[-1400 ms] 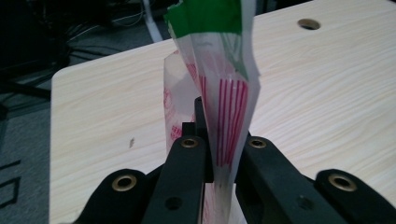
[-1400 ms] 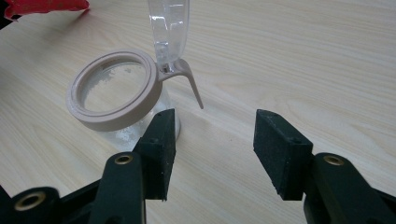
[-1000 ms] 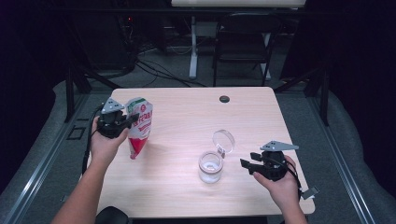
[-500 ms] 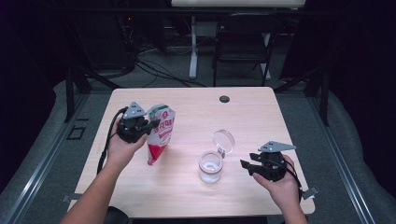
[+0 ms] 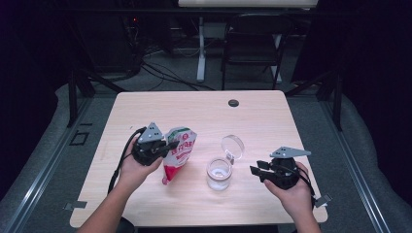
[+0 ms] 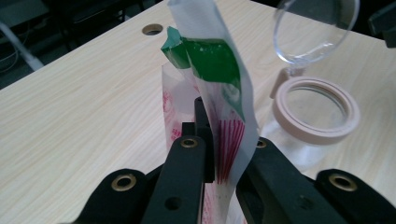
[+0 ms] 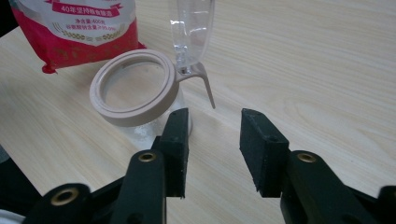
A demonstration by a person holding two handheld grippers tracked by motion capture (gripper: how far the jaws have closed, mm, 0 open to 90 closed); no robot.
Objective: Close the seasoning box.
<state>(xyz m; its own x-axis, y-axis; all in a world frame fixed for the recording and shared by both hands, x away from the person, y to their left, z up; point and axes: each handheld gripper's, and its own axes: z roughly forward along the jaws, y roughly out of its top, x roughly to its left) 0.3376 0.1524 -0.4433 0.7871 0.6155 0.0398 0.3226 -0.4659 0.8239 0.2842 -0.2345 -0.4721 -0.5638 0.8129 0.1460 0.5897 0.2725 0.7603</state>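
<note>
A red, white and green pouch [image 5: 179, 154] hangs upright just left of the jar, with my left gripper [image 5: 163, 147] shut on its upper part. In the left gripper view the black jaws [image 6: 226, 156] pinch the pouch [image 6: 219, 79] below its green top. A clear jar [image 5: 218, 174] with a beige rim stands mid-table, its hinged clear lid [image 5: 232, 144] flipped open. My right gripper [image 5: 256, 172] rests right of the jar. Its jaws [image 7: 215, 140] have just been closing, stand apart with nothing between them, and point toward the jar [image 7: 133, 88] and the pouch [image 7: 74, 28] behind it.
The light wooden table [image 5: 272, 121] has a round cable hole [image 5: 233, 103] near its far edge. A black chair [image 5: 252, 43] and cables stand on the floor behind the table. A cable trails from each gripper.
My left hand has carried the pouch to the right, from the table's left edge to beside the jar. The right hand has stayed in place.
</note>
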